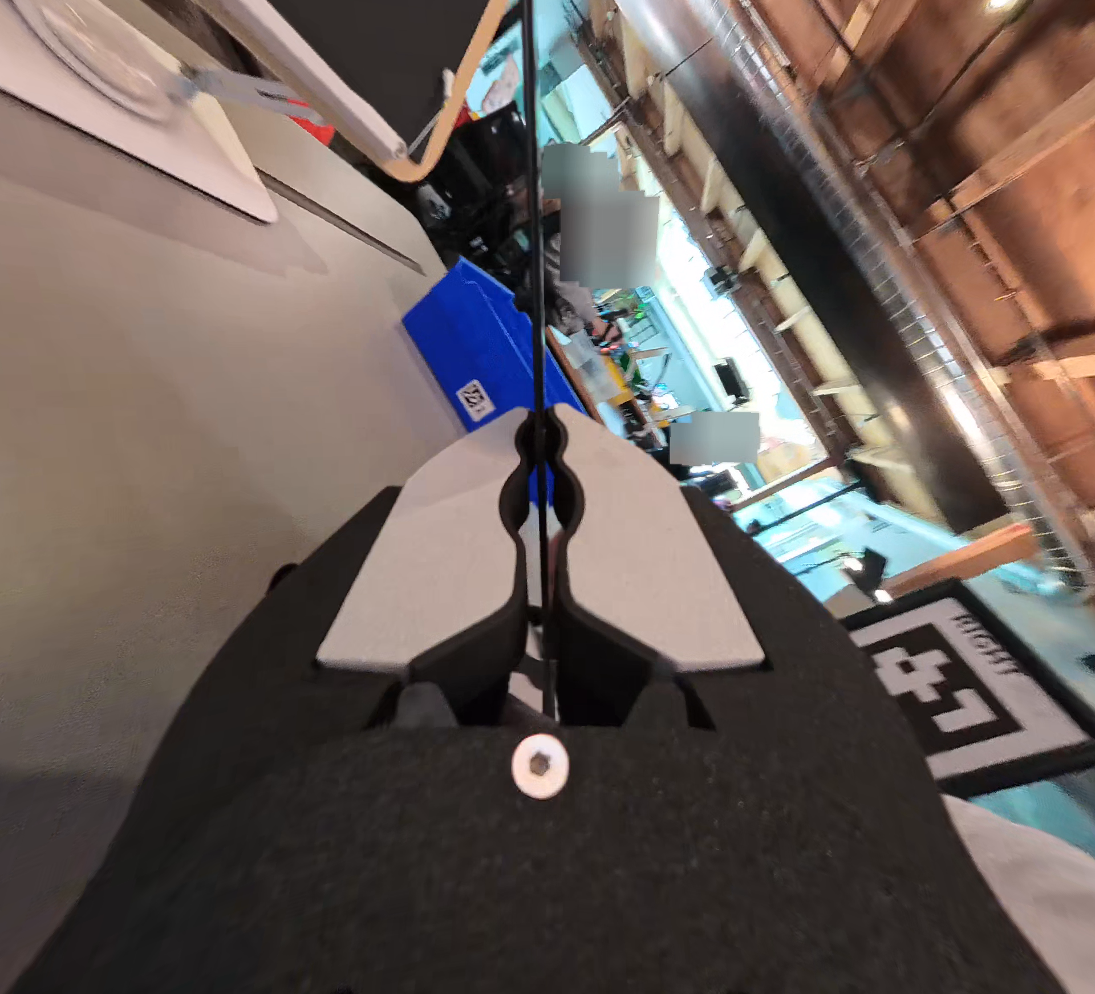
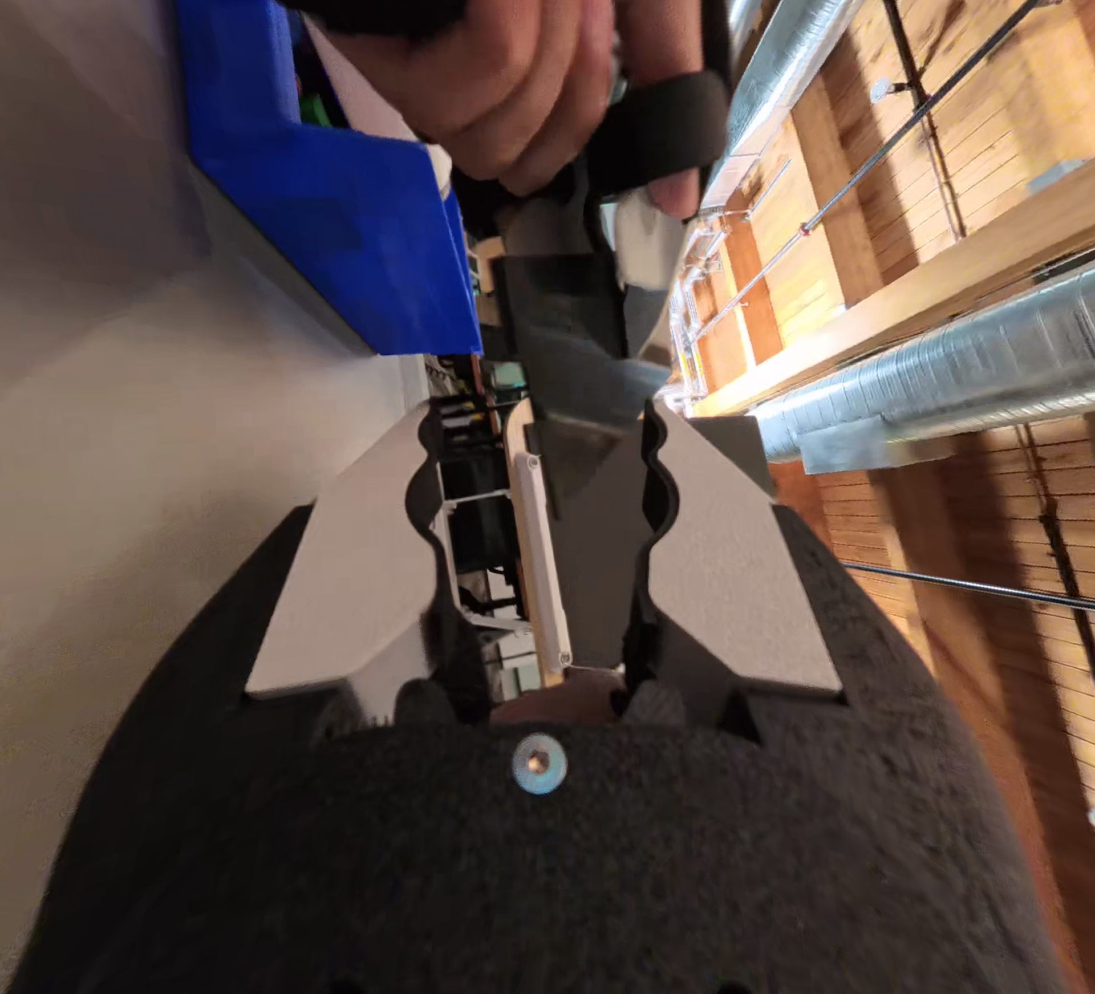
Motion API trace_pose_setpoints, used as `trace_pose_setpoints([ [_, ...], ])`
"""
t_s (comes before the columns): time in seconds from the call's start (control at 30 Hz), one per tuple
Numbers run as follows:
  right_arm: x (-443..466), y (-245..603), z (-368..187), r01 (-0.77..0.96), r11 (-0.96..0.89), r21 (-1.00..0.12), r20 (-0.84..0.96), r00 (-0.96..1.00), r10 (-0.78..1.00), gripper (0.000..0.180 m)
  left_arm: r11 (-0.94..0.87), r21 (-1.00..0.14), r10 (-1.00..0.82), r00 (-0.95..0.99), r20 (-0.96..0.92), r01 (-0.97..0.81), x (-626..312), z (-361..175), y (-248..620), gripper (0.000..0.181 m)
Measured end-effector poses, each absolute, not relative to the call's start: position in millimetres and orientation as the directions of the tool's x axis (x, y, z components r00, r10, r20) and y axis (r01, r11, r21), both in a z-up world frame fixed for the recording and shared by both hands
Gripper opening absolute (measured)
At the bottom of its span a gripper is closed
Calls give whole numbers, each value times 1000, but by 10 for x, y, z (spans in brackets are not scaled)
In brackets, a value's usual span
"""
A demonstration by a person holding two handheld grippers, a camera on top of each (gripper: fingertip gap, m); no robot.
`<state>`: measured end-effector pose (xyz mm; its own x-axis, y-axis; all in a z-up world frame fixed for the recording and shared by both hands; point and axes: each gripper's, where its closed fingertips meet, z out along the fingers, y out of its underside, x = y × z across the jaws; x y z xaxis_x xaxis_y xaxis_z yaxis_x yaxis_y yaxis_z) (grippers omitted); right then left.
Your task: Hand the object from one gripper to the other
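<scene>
Tabletop (image 1: 148, 432), pale grey, runs along my left, a blue bin (image 1: 474, 349) on its far edge; wooden ceiling beams (image 2: 948, 136) and silver ducts (image 2: 948, 373) fill the right. My left gripper (image 1: 540, 426) is clenched on a thin black sheet (image 1: 530, 136), seen edge-on. My right gripper (image 2: 536, 420) is released, fingers spread just beside that sheet.

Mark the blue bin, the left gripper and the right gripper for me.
blue bin (image 1: 474, 349): left wrist view, on its side wall.
left gripper (image 1: 540, 432): left wrist view, between its closed fingertips.
right gripper (image 2: 536, 420): right wrist view, in the gap between its fingertips.
</scene>
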<state>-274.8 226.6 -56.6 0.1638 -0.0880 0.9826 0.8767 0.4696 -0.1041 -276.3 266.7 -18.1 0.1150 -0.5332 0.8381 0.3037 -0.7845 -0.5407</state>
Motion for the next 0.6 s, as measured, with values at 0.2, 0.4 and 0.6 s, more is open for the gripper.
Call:
trace_pose_setpoints([
  [0.2, -2648, 2236, -330, 897, 441, 32, 940, 123, -318, 2, -819, -495, -491, 91, 866, 289, -2620, -215, 2581, 2],
  [0.4, -2585, 2230, -305, 905, 415, 96, 927, 71, -369, 2, -737, -629, -617, 136, 775, 245, -2610, -190, 2557, 7],
  [0.6, -2385, 2177, -337, 826, 563, 0, 960, 158, -232, 1, -534, -836, -753, 378, 539, 130, -2956, -150, 2798, 48],
])
